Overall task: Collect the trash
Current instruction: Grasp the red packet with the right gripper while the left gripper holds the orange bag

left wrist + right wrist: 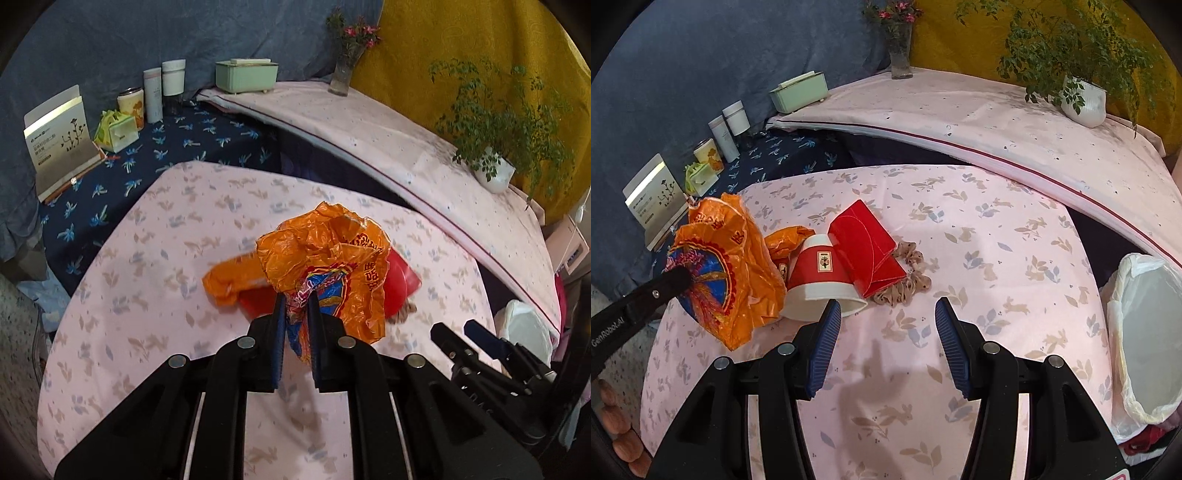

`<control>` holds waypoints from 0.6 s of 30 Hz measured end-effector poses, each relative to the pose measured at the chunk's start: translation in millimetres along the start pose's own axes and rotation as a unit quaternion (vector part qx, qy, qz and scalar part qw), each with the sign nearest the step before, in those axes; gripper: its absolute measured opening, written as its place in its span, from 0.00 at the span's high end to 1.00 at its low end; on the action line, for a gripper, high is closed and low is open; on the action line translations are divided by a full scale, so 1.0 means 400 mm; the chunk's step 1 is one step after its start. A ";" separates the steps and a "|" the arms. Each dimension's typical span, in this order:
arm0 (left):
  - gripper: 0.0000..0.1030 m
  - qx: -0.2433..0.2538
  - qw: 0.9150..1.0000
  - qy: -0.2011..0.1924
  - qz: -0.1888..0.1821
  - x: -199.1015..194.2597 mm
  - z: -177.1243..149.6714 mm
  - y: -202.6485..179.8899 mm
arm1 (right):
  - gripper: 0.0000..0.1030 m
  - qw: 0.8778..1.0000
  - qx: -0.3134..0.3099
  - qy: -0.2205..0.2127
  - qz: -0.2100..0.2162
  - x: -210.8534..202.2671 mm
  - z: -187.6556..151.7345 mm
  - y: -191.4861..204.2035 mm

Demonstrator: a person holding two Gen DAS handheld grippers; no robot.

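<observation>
Above the table (997,236), the left hand-held gripper (297,299) pinches an orange bag (325,254), hiding the cup.

Both views are evenly and brightly lit from above. Soft shadows fall on the pink desk (997,258) at lower centre. Fisheye bending curves the edges, with black vignette corners. The left-wrist view's orange bag (325,258) shows slight motion blur.
</observation>
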State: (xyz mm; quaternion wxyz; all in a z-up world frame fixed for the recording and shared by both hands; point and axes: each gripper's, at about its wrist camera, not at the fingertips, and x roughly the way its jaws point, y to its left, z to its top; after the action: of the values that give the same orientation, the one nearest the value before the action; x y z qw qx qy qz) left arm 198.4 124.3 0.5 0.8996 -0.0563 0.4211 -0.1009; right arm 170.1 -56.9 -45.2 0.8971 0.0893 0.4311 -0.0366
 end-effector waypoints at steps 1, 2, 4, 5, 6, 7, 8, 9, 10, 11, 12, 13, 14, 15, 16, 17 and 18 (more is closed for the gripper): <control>0.89 -0.001 1.000 0.000 0.001 0.008 0.011 0.002 | 0.50 1.000 0.000 0.001 0.000 0.010 0.007 0.003; 0.89 -0.002 1.000 0.000 0.001 0.014 0.018 0.003 | 0.50 1.000 0.002 0.003 0.000 0.023 0.014 0.004; 0.89 0.001 1.000 -0.001 0.005 0.026 0.030 0.006 | 0.50 1.000 0.008 0.005 0.007 0.044 0.026 0.003; 0.89 0.004 1.000 -0.003 0.009 0.033 0.036 0.005 | 0.50 1.000 0.011 0.008 0.009 0.057 0.032 0.002; 0.89 0.004 1.000 -0.003 0.008 0.039 0.041 0.006 | 0.50 1.000 0.013 0.011 0.010 0.067 0.035 0.001; 0.89 0.004 1.000 -0.002 0.008 0.046 0.046 0.008 | 0.50 1.000 0.015 0.014 0.012 0.080 0.039 0.002; 0.89 0.003 1.000 0.000 0.008 0.055 0.051 0.011 | 0.50 1.000 0.015 0.016 0.012 0.092 0.042 0.003; 0.89 0.002 1.000 0.000 0.007 0.060 0.055 0.012 | 0.50 1.000 0.015 0.019 0.012 0.104 0.045 0.005; 0.89 0.001 1.000 0.000 0.006 0.066 0.059 0.013 | 0.50 1.000 0.015 0.020 0.012 0.113 0.047 0.007; 0.89 0.002 1.000 0.000 0.006 0.072 0.063 0.013 | 0.50 1.000 0.013 0.021 0.013 0.121 0.049 0.008; 0.89 0.003 1.000 0.000 0.006 0.078 0.066 0.012 | 0.50 1.000 0.012 0.022 0.012 0.128 0.052 0.009; 0.89 0.003 1.000 0.000 0.005 0.084 0.070 0.011 | 0.50 1.000 0.012 0.022 0.011 0.135 0.054 0.009; 0.89 0.003 1.000 0.001 0.005 0.090 0.072 0.011 | 0.50 1.000 0.011 0.023 0.011 0.142 0.057 0.010; 0.89 0.002 1.000 0.002 0.004 0.096 0.074 0.009 | 0.50 1.000 0.011 0.024 0.012 0.149 0.060 0.011; 0.89 0.002 1.000 0.003 0.003 0.101 0.075 0.008 | 0.50 1.000 0.011 0.025 0.012 0.154 0.063 0.010; 0.89 0.002 1.000 0.004 0.003 0.106 0.076 0.007 | 0.50 0.999 0.012 0.026 0.014 0.160 0.066 0.011; 0.89 0.003 1.000 0.005 0.001 0.109 0.076 0.005 | 0.50 0.999 0.012 0.026 0.015 0.164 0.068 0.012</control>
State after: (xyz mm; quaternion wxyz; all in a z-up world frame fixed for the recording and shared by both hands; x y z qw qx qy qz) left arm 249.2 116.9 -12.9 0.8979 -0.0525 0.4251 -0.1012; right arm 232.8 -56.7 -78.9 0.8847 0.1077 0.4528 -0.0257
